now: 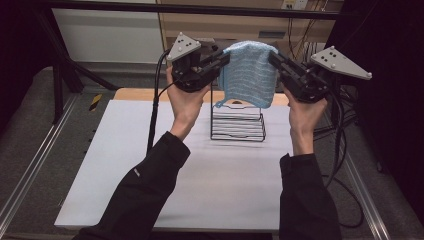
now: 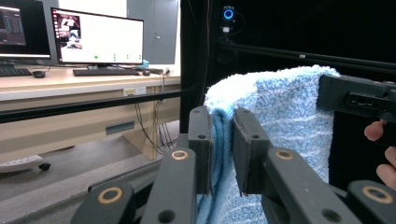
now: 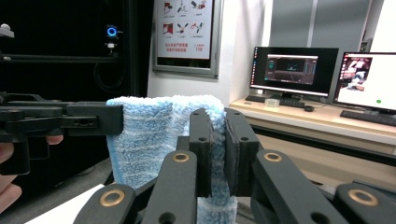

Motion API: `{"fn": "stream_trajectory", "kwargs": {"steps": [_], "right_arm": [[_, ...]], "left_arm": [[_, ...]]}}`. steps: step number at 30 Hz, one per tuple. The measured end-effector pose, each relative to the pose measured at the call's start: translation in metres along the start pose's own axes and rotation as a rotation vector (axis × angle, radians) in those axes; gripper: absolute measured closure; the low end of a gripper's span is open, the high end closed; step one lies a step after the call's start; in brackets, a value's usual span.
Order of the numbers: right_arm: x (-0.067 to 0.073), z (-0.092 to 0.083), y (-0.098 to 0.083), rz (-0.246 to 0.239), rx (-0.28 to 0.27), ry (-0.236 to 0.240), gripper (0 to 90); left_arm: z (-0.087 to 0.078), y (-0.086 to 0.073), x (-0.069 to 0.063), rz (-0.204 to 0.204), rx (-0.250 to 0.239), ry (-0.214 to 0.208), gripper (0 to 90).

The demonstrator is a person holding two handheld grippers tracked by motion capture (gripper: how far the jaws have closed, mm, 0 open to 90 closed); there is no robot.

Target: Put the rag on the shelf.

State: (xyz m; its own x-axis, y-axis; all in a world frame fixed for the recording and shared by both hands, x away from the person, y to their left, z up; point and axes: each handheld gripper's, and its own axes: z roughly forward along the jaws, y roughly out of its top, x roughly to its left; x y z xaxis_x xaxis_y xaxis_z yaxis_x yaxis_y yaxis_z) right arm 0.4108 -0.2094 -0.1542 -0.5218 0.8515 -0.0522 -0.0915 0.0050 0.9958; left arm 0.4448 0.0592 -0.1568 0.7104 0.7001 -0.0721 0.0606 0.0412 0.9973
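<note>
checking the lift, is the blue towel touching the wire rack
Cannot tell. In the high view the blue towel hangs with its lower edge overlapping the top of the wire rack, so no gap or contact shows plainly.

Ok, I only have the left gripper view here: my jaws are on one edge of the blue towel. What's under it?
Observer: A black wire rack stands on the white table, right below the hanging blue towel.
Operator: Does the towel touch the rack?
Observer: In the high view its bottom edge overlaps the rack's top wires; I cannot tell whether they touch.
Operator: Is the other side held properly?
Observer: Yes. The right gripper has its jaws shut on the towel's other top edge.
Operator: And are both hands level?
Observer: Roughly; the left gripper and the right hold the towel's top edge about even.
</note>
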Motion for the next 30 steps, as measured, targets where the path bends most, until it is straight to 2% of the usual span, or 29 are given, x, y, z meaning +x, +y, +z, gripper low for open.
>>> {"fn": "stream_trajectory", "kwargs": {"steps": [5,14,17,24,30], "right_arm": [[-0.006,0.006,0.008,0.005,-0.013,-0.003,83.1],[-0.015,0.018,0.021,0.001,-0.031,-0.021,83.1],[-0.02,0.023,0.021,0.008,-0.036,-0.029,83.1],[-0.027,0.032,0.021,0.009,-0.049,-0.051,83.1],[-0.03,0.04,0.02,0.009,-0.062,-0.069,83.1]], "left_arm": [[0.004,0.01,0.001,0.003,-0.015,0.005,78.5],[0.014,0.028,0.001,0.034,-0.023,0.023,78.5],[0.019,0.031,0.003,0.053,-0.019,0.031,78.6],[0.031,0.036,0.009,0.05,-0.019,0.041,78.7],[0.041,0.04,0.014,0.074,-0.024,0.059,78.7]]}}
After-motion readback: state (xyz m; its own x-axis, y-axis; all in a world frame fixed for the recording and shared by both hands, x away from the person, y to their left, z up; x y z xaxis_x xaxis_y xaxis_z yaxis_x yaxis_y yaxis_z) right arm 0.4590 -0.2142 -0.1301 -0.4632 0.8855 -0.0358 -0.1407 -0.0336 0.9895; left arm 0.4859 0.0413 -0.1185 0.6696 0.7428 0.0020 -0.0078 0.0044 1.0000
